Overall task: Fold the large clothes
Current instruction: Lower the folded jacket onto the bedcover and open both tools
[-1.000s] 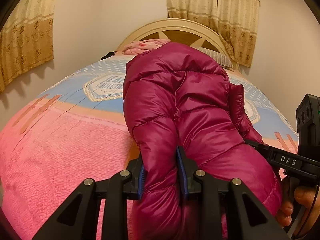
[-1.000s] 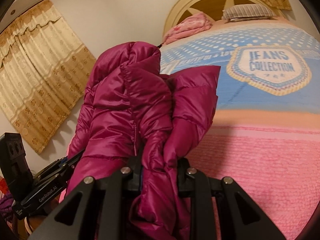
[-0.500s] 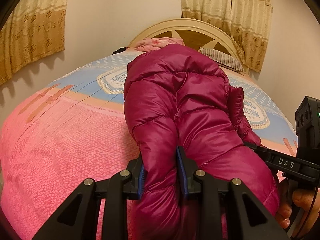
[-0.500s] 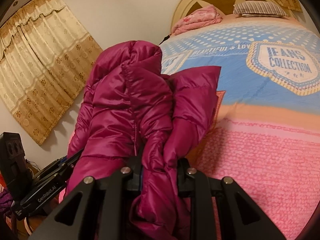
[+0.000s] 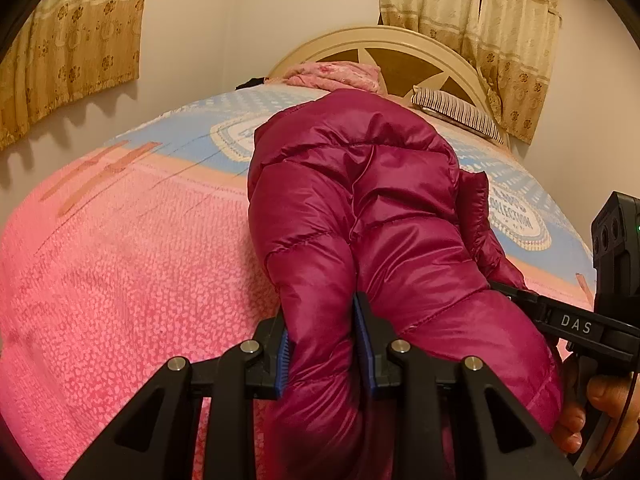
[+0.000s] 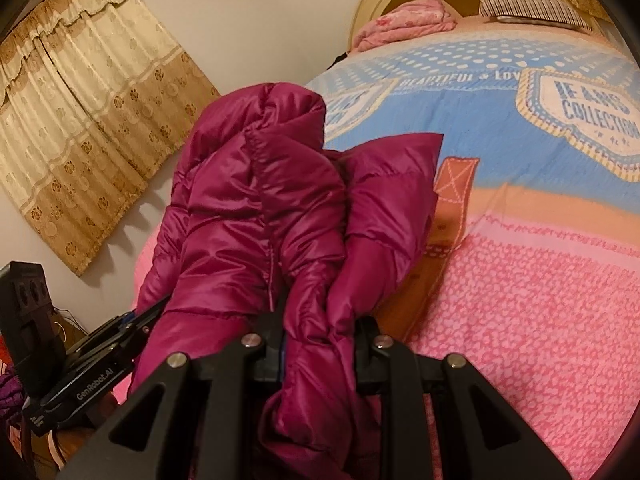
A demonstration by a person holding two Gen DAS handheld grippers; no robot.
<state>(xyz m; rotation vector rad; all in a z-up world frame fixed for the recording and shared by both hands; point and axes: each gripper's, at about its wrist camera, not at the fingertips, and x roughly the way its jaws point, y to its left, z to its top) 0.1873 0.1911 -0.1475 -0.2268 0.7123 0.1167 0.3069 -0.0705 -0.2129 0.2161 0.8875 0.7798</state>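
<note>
A magenta puffer jacket (image 5: 360,208) is held up over the bed (image 5: 120,280), bunched into thick quilted folds. In the left wrist view, the left gripper (image 5: 322,350) is seen clamped on a padded fold of the jacket, the jaws kept narrowly apart by the fabric squeezed between the blue pads (image 5: 283,364). The bulk of the jacket is seen rising ahead of the fingers and hiding the middle of the bed. At the right edge of that view, the right gripper (image 5: 560,320) is seen reaching into the jacket's side, with a hand (image 5: 588,412) wrapped around its handle.

In the right wrist view, the right gripper (image 6: 320,344) is closed on a gathered bundle of the jacket (image 6: 256,200), the jaws held narrow by the cloth pinched between them. A squared flap of the jacket is seen jutting to the right over the bedspread (image 6: 540,300), which is pink at the near end and blue with a "JEANS COLLECTION" badge (image 6: 580,120) farther back. The left gripper (image 6: 108,340) is seen at lower left, its tips buried in the jacket's edge.

At the head of the bed, a cream headboard (image 5: 400,48), a folded pink blanket (image 6: 404,20) and a striped pillow (image 5: 456,114) are seen. Beige patterned curtains (image 6: 88,128) are hung on the walls
</note>
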